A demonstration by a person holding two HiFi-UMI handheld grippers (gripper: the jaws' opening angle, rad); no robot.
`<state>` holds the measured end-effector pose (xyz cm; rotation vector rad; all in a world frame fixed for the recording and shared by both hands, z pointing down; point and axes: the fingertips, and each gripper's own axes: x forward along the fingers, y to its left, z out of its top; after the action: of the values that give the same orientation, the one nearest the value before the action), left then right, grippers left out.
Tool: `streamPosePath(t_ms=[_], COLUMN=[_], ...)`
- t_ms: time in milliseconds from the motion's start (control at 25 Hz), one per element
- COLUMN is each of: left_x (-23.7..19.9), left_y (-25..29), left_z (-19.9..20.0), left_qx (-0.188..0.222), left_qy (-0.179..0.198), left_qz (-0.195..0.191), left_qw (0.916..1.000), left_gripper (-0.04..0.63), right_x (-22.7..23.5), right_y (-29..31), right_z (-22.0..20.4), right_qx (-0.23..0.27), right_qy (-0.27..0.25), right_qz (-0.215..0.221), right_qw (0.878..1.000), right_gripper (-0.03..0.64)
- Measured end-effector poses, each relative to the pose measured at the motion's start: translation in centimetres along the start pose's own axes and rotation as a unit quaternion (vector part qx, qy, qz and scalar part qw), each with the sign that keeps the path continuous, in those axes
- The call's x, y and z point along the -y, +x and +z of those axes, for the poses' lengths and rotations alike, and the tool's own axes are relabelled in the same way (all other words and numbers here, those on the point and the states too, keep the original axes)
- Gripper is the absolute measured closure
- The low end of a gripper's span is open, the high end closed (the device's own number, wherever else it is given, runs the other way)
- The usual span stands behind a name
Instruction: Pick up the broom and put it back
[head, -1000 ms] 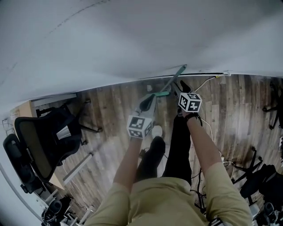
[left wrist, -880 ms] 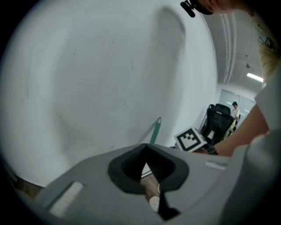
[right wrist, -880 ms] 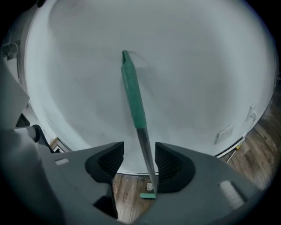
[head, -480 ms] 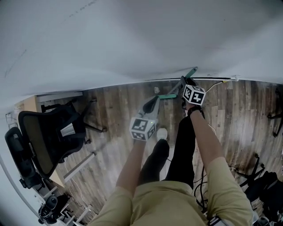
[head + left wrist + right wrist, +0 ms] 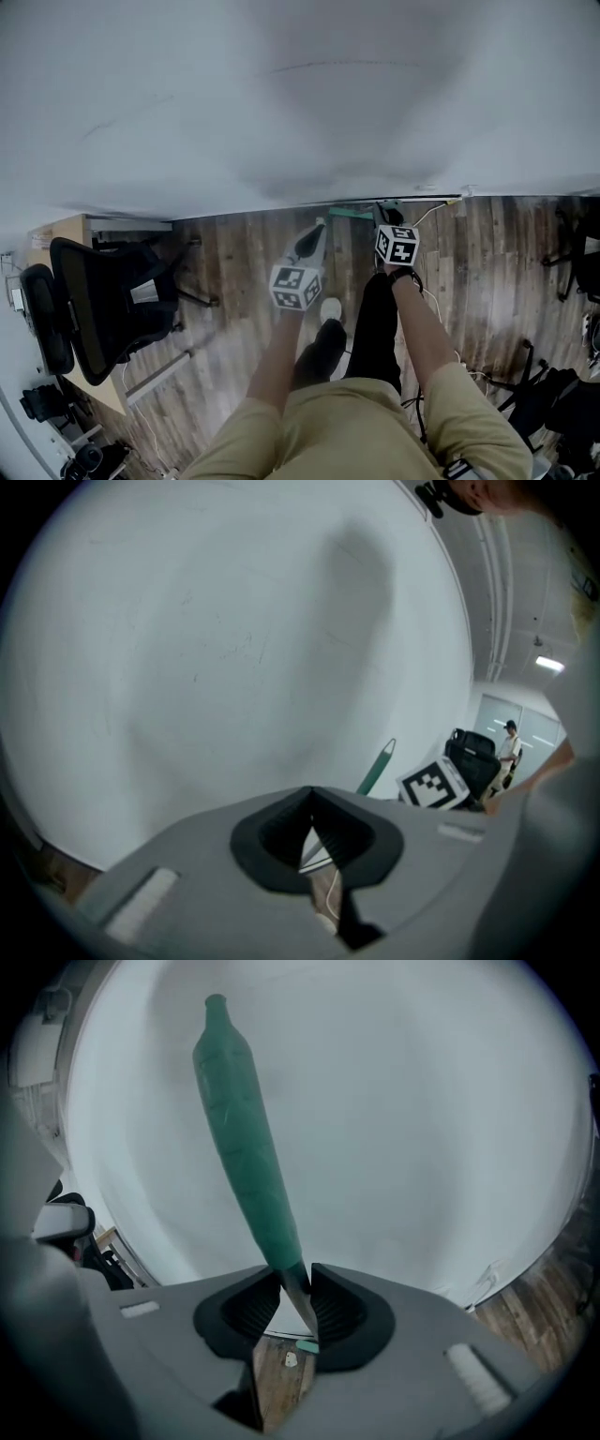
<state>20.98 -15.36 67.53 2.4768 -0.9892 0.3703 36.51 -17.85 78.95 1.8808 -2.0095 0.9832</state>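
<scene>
The broom's green grip [image 5: 246,1138] stands up in front of the white wall in the right gripper view. Its thin metal shaft [image 5: 300,1299] runs down between the jaws of my right gripper [image 5: 298,1283], which have just been closing and are now shut on it. In the head view the right gripper [image 5: 382,212] is at the foot of the wall, with a green part of the broom [image 5: 351,214] just left of it. My left gripper [image 5: 317,231] hovers beside it. Its tips [image 5: 312,799] meet with nothing between them. From there the green grip [image 5: 377,766] shows to the right.
A black office chair [image 5: 103,300] and a wooden desk [image 5: 61,230] stand at the left. A white cable [image 5: 433,202] runs along the wall base. More chair legs [image 5: 570,253] and cables are at the right. The person's shoes [image 5: 330,307] are on the wood floor below the grippers.
Both grippers have risen and moved nearer the wall. The broom handle, which slanted out over the wall base, has swung up steeper in the right gripper.
</scene>
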Motion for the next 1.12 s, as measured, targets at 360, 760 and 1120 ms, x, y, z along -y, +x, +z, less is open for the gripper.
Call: streamPosePath(t_ms=[360,760,1120], left_x=[2.8,8.3,12.9], left_y=[-6.2,-14.0,-18.1], left_z=[10.4,19.3,24.1], left_qx=[0.054,0.102,0.178], left_qy=[0.105,0.101,0.113], left_qz=[0.027,-0.022,-0.014], left_qw=[0.9926,0.9895,0.9774], left_gripper=[0.595,0.595,0.595], right_x=[-5.5,-13.5,-16.1], right_y=[-16.0,-30.8,-38.8], right_z=[12.3,19.9,25.2], right_qx=[0.117,0.213,0.287], right_qy=[-0.066,-0.15,-0.173], right_qz=[-0.073,-0.083,-0.04], right_qw=[0.988,0.962,0.941], right_gripper=[0.529,0.528,0.528])
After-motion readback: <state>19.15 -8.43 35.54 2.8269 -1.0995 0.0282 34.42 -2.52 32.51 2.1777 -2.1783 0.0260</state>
